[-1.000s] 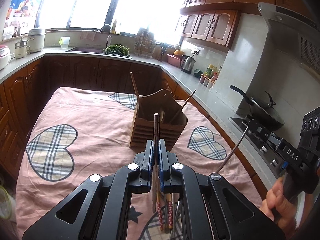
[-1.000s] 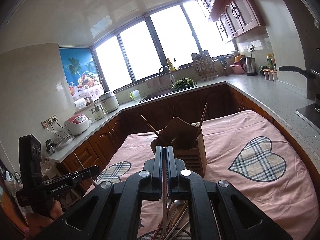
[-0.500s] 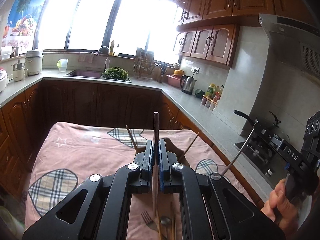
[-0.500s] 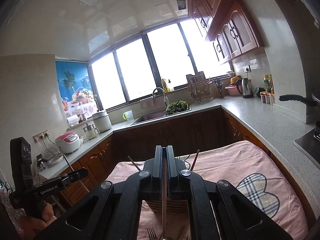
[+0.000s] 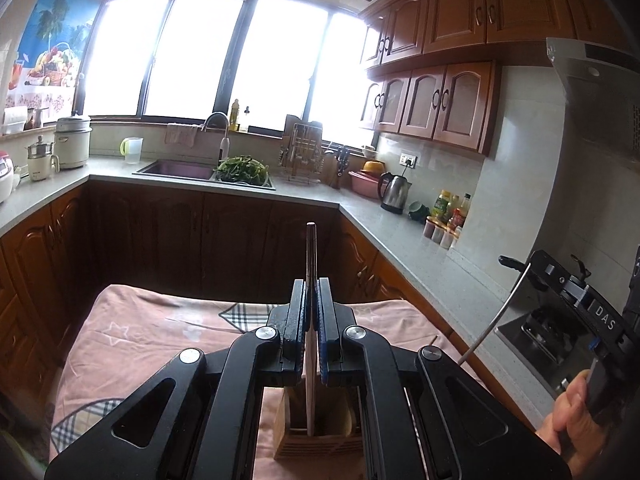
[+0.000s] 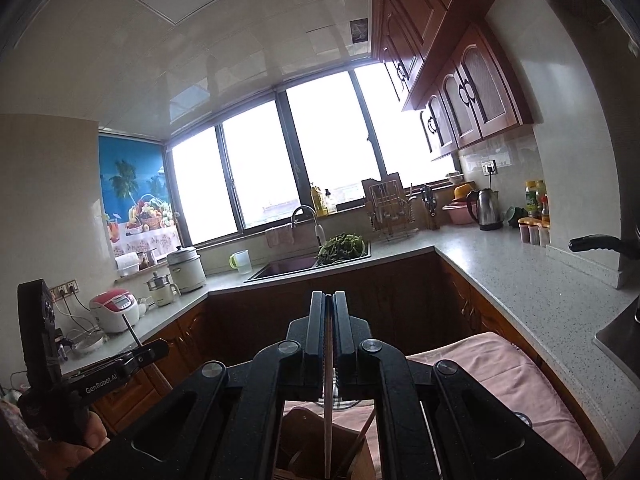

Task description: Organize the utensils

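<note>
Basically both grippers are clamped on thin sticks over the slatted wooden utensil holder [image 5: 316,446]. Left gripper [image 5: 311,300] jaws nearly closed, pinching a long pale-brown wooden chopstick [image 5: 311,252] held upright, top poking out at 12 o'clock above the pads, lower end hanging down to the holder's open top at 6 o'clock. Right gripper [image 6: 329,312] jaws likewise nearly closed, on a thin pale chopstick [image 6: 328,424] whose tip hangs over the holder [image 6: 304,440], also at 6 o'clock. Can't tell whether either tip is inside a slot yet. Another stick [image 6: 362,436] already leans in the holder

Risks, my read: both sticks aim at the same small opening, so they could knock each other or the leaning stick; a tip catching the holder's rim could tip the light box or twist the stick in the pads; letting go too high means a bounce out onto the cloth; the thin pinch lets the stick pivot if bumped

Surface: table under a pink cloth with plaid heart patches [image 5: 132,344], soft and wrinkled, so the holder may rock. Room: kitchen, grey speckled counter [image 5: 400,236], dark wood cabinets, sink with greens at 12 o'clock, steel kettle [image 5: 394,196] at 1 o'clock, stove and pan handle at 3 o'clock, bright windows behind
</note>
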Demonstrator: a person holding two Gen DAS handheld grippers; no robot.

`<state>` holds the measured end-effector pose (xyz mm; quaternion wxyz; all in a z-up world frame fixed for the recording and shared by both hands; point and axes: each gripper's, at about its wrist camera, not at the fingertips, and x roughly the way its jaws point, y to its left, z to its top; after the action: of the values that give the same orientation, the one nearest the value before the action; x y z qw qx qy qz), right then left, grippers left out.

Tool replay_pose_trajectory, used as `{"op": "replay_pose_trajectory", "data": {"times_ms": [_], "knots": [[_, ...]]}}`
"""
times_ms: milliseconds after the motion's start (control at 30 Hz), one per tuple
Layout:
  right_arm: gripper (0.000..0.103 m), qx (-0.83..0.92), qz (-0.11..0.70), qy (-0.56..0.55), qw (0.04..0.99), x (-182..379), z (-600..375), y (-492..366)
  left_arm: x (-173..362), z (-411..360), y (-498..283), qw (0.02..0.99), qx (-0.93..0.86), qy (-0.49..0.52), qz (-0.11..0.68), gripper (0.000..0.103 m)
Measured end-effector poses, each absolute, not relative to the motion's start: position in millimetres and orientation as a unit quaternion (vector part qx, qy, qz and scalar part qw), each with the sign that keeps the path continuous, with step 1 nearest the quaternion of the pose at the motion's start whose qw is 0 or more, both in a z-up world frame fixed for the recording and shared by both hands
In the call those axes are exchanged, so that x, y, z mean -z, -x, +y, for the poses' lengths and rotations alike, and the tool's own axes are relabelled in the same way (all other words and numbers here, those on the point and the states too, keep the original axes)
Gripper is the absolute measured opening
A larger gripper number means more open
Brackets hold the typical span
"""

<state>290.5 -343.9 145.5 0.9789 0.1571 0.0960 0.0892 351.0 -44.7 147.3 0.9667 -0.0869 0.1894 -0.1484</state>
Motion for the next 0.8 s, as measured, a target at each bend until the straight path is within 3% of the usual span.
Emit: {"op": "replay_pose_trajectory", "data": {"times_ms": [800], "knots": [[0.003, -0.083, 0.171, -0.160, 0.969, -48, -328, -334, -50, -65, -391, 0.959, 0.128, 0.085, 0.240, 0.004]]}}
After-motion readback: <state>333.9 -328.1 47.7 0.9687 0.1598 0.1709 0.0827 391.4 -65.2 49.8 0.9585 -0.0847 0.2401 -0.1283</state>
